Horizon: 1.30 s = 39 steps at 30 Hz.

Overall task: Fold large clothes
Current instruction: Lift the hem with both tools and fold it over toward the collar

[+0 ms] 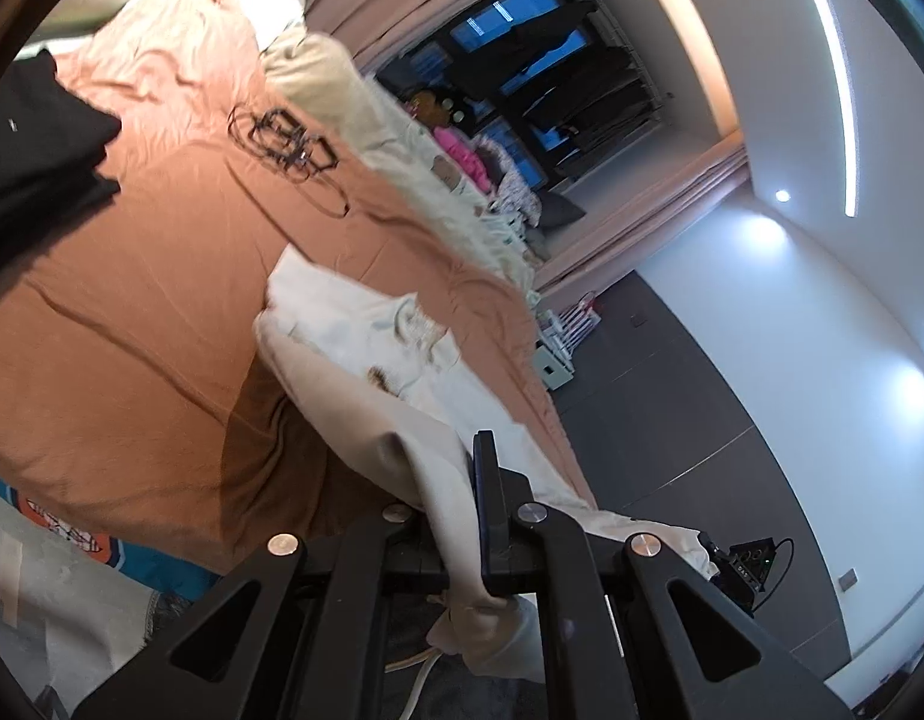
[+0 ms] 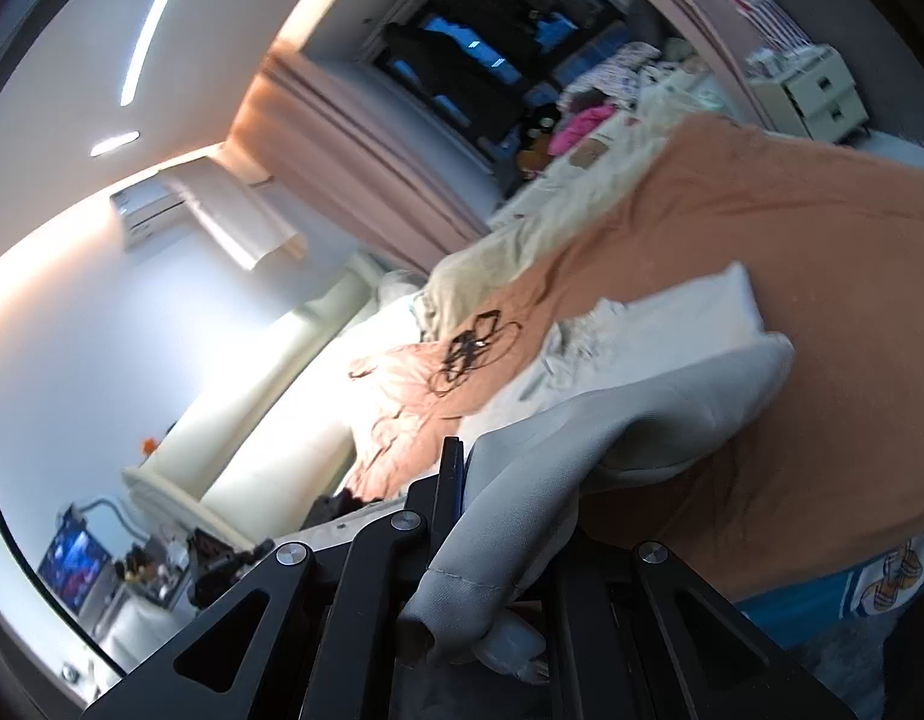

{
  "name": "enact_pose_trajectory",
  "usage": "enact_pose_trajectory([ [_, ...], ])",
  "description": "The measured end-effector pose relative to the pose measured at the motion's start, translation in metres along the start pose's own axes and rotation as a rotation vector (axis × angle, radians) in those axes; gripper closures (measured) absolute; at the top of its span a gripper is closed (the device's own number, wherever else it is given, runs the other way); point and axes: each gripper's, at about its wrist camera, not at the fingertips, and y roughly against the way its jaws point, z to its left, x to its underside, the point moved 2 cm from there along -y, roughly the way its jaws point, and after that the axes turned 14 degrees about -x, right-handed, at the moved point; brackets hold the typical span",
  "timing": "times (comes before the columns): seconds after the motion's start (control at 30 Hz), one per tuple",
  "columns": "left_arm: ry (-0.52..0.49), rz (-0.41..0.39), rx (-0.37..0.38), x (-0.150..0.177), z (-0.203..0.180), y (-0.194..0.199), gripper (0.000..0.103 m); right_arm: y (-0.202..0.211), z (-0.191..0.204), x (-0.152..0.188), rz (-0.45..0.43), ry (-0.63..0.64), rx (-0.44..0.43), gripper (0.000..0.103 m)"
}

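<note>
A large cream garment (image 1: 366,354) lies partly on the orange bed sheet (image 1: 132,312) and is lifted at its near edge. My left gripper (image 1: 462,510) is shut on a bunched edge of it; cloth hangs down between the fingers. In the right wrist view the same cream garment (image 2: 630,402) rises from the orange bed sheet (image 2: 822,276) to my right gripper (image 2: 480,516), which is shut on a hemmed edge. The right-hand finger of each gripper's pair is partly hidden by cloth.
A tangle of black cables (image 1: 288,138) lies on the sheet beyond the garment. A black folded garment (image 1: 36,144) sits at the bed's left. A cream blanket (image 1: 354,102) runs along the far side. A white drawer unit (image 2: 816,90) stands on the floor.
</note>
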Motion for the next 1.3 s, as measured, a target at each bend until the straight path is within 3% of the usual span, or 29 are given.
enact_pose_trajectory([
  [0.27,-0.018,-0.069,0.021,-0.002,-0.011,0.047,0.095,0.021,0.039,0.005,-0.002,0.066,-0.054,0.097],
  [0.43,-0.031,-0.081,-0.001,-0.019,-0.020,0.035,0.095,0.016,0.033,-0.006,-0.013,0.086,-0.021,0.097],
  [0.8,-0.087,-0.071,-0.117,-0.085,-0.039,-0.050,0.095,-0.027,-0.016,-0.058,-0.024,0.064,0.106,0.097],
  [1.07,-0.093,-0.028,-0.191,-0.128,-0.029,-0.131,0.095,-0.077,-0.064,-0.095,0.003,0.045,0.199,0.097],
  [1.3,-0.101,0.042,-0.260,-0.145,-0.009,-0.205,0.095,-0.119,-0.119,-0.109,0.046,0.009,0.275,0.097],
])
